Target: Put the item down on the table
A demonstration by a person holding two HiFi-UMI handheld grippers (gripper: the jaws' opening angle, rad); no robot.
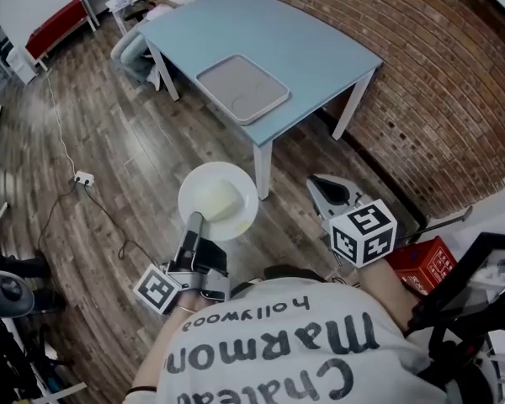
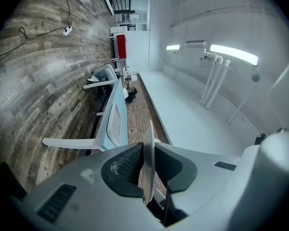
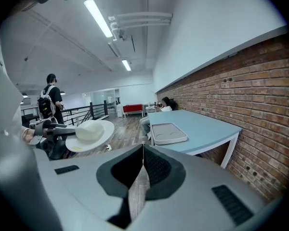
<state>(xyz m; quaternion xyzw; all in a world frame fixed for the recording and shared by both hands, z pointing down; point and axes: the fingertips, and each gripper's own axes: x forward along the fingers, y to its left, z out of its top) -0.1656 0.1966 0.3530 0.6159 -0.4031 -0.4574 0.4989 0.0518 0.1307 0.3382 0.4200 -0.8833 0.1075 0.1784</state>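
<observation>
Hat [image 1: 218, 200] held level by its brim, pinched in my left claw [image 1: 195, 220], for the table [image 1: 320, 49] at twelve o'clock; my right claw [image 1: 330, 194] is clenched on nothing.

The hand-held gripper [image 2: 144, 154] clamps a thin white brim [image 2: 149, 130], seen edge-on; beyond, a light-blue bench [image 2: 118, 92] carries a tray [image 2: 114, 124].
</observation>
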